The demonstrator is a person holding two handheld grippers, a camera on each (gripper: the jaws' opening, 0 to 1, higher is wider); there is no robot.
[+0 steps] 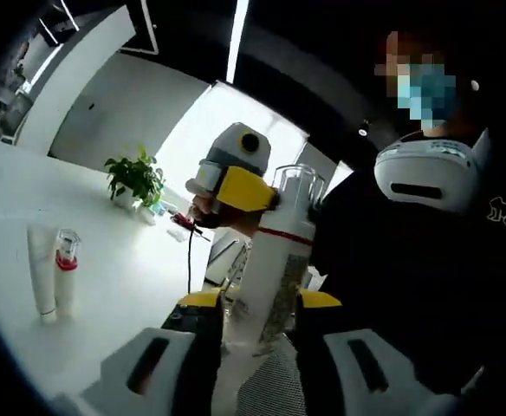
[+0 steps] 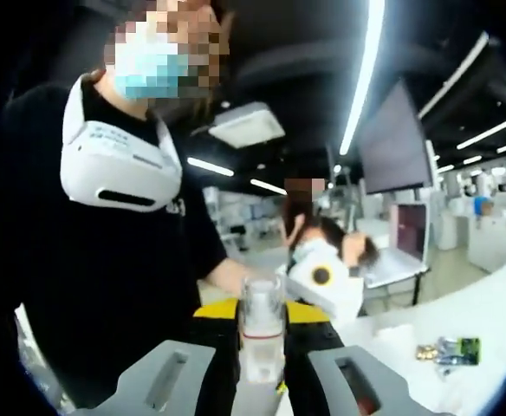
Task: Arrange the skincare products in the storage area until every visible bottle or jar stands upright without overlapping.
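Observation:
A tall white bottle with a red ring and a clear cap is held up in the air, tilted a little. My left gripper is shut on its lower body. The right gripper, yellow and grey, reaches in and clamps it at the neck by the cap. In the right gripper view the clear cap and red ring rise between the jaws of my right gripper. On the white table a white tube and a small bottle with a red ring stand upright side by side.
A potted green plant stands at the table's far side with small items beside it. A person in black with a white neck device is close on the right. Small packets lie on a white surface in the right gripper view.

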